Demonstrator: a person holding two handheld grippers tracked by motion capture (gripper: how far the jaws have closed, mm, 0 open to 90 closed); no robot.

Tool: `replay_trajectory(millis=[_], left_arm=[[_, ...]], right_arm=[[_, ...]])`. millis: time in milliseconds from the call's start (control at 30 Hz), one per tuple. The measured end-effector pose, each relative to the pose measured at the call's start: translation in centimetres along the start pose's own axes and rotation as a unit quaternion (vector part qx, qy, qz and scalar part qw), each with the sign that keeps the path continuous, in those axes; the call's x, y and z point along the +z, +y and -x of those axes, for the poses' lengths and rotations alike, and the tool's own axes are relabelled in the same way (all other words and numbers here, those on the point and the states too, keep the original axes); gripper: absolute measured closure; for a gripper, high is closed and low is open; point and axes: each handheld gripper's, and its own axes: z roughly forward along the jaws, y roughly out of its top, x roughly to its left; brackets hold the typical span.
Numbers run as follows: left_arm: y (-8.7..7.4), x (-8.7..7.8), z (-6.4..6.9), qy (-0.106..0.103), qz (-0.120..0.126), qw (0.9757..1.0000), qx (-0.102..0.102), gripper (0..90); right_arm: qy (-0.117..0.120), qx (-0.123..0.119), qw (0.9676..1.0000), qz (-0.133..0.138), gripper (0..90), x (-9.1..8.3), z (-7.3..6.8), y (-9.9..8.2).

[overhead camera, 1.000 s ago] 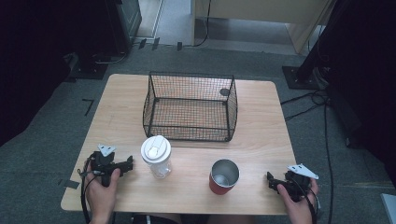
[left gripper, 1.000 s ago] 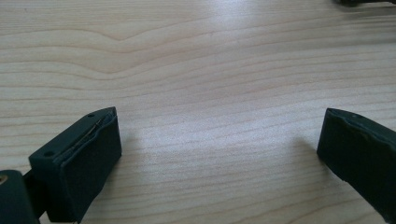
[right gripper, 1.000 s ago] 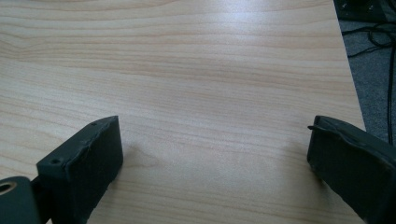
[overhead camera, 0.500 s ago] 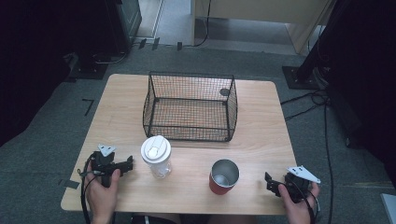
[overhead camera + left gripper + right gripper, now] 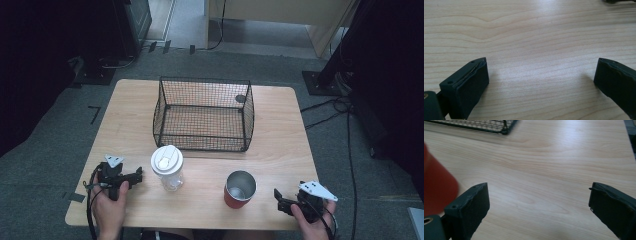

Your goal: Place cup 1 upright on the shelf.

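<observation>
A clear cup with a white lid (image 5: 167,166) stands on the wooden table (image 5: 280,145) near the front left. A red cup (image 5: 239,190) with a shiny metal inside stands open to its right. My left gripper (image 5: 136,176) rests on the table left of the lidded cup, open, and points toward it. In the left gripper view its jaws (image 5: 541,82) stand wide over bare wood. My right gripper (image 5: 280,201) is open at the front right edge and points toward the red cup (image 5: 436,192). Bare wood lies between its jaws (image 5: 539,205).
A black wire basket (image 5: 204,116) stands in the middle of the table behind both cups, and its corner (image 5: 499,126) shows in the right gripper view. A small dark round spot (image 5: 241,98) lies by its back right corner. Cables (image 5: 340,107) run over the grey floor at right.
The right gripper has shifted a little to the left, toward the red cup. The left gripper and both cups have kept still.
</observation>
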Motion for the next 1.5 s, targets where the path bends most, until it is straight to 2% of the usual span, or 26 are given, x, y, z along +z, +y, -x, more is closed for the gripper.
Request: replay_trajectory(millis=[333, 500, 800, 900, 1100, 1367, 1500], left_arm=[[0.0, 0.0, 0.0, 0.0, 0.0, 1.0, 0.0, 0.4], [0.0, 0.0, 0.0, 0.0, 0.0, 1.0, 0.0, 0.4], [0.0, 0.0, 0.0, 0.0, 0.0, 1.0, 0.0, 0.4], [0.0, 0.0, 0.0, 0.0, 0.0, 1.0, 0.0, 0.4], [0.0, 0.0, 0.0, 0.0, 0.0, 1.0, 0.0, 0.4], [0.0, 0.0, 0.0, 0.0, 0.0, 1.0, 0.0, 0.4], [0.0, 0.0, 0.0, 0.0, 0.0, 1.0, 0.0, 0.4]], right_arm=[[0.045, -0.027, 0.9986, 0.01, 3.2, -0.5, -2.8, 0.5], [0.065, -0.042, 0.997, 0.005, 2.6, -0.6, -4.1, 0.6], [0.108, -0.07, 0.9917, 0.003, 0.0, -1.0, -6.5, 0.9], [0.121, -0.069, 0.9903, 0.004, 0.0, -1.0, -7.1, 0.9], [0.137, -0.073, 0.9879, 0.008, 0.0, -1.1, -8.2, 1.2], [0.146, -0.07, 0.9866, 0.021, 0.0, -1.0, -9.5, 1.9], [0.143, -0.073, 0.9867, 0.024, 0.0, -0.7, -10.2, 2.2]])
